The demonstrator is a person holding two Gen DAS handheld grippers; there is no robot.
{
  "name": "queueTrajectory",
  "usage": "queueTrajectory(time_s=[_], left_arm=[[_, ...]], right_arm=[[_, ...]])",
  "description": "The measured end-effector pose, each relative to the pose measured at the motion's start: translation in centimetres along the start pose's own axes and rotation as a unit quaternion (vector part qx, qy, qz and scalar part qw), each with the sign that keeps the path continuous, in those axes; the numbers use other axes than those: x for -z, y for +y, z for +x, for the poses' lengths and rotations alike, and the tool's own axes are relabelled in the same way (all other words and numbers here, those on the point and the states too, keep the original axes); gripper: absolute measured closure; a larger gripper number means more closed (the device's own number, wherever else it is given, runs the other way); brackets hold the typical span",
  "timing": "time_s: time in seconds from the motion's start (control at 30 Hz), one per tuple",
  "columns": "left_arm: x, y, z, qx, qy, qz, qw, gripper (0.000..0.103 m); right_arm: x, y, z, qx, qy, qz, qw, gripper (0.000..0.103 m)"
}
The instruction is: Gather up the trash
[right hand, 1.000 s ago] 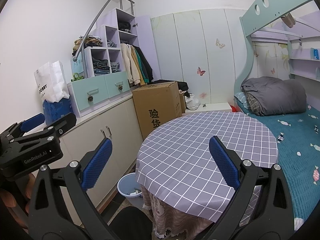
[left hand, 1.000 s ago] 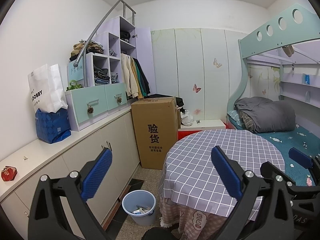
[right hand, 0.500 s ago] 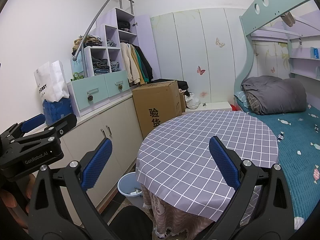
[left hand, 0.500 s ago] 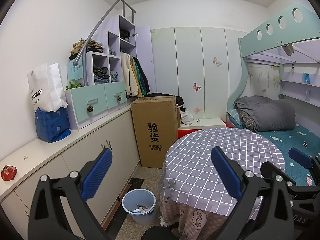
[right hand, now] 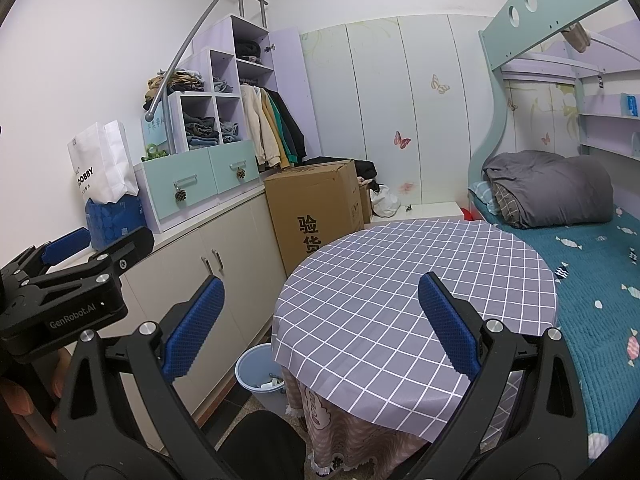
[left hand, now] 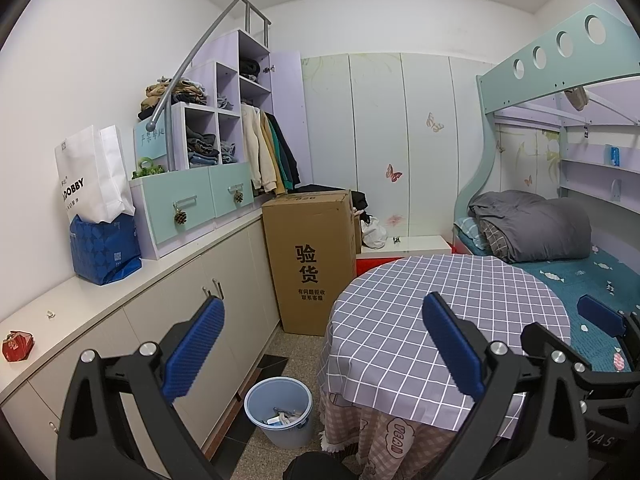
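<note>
A light blue trash bin (left hand: 279, 410) stands on the floor between the cabinets and the round table; bits of trash lie inside it. It also shows in the right wrist view (right hand: 256, 374), partly hidden by the tablecloth. My left gripper (left hand: 320, 344) is open and empty, held above the bin and the table's left edge. My right gripper (right hand: 320, 320) is open and empty, held over the near part of the table (right hand: 416, 280). A small red item (left hand: 17, 345) lies on the counter at far left.
A checked cloth covers the round table (left hand: 448, 308). A tall cardboard box (left hand: 310, 260) stands behind it. White cabinets with a counter (left hand: 120, 292) run along the left wall, carrying bags (left hand: 94, 200) and drawers. A bunk bed (right hand: 580, 248) is on the right.
Both views have shifted only slightly; the left gripper drifted back a little. Both grippers stay open and empty.
</note>
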State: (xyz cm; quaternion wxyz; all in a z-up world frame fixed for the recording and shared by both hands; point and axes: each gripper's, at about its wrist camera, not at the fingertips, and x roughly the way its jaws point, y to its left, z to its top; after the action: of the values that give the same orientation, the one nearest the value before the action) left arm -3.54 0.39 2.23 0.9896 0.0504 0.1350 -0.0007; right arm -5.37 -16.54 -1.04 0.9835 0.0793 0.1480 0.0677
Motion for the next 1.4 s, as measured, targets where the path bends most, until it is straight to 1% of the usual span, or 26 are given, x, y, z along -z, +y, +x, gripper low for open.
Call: queueTrajectory(time_s=[0.77,1.4], left_arm=[[0.44,0.27,0.21,0.001,0.0,0.004,1.0,0.006],[0.03,0.11,0.33,0.002,0.002,0.007,1.0,0.006]], right_arm=[[0.81,0.47,0.16,-0.001,0.002,0.001,1.0,0.008],[0.9,0.41,0.3,-0.002,0.005,0.002,1.0,0.007]])
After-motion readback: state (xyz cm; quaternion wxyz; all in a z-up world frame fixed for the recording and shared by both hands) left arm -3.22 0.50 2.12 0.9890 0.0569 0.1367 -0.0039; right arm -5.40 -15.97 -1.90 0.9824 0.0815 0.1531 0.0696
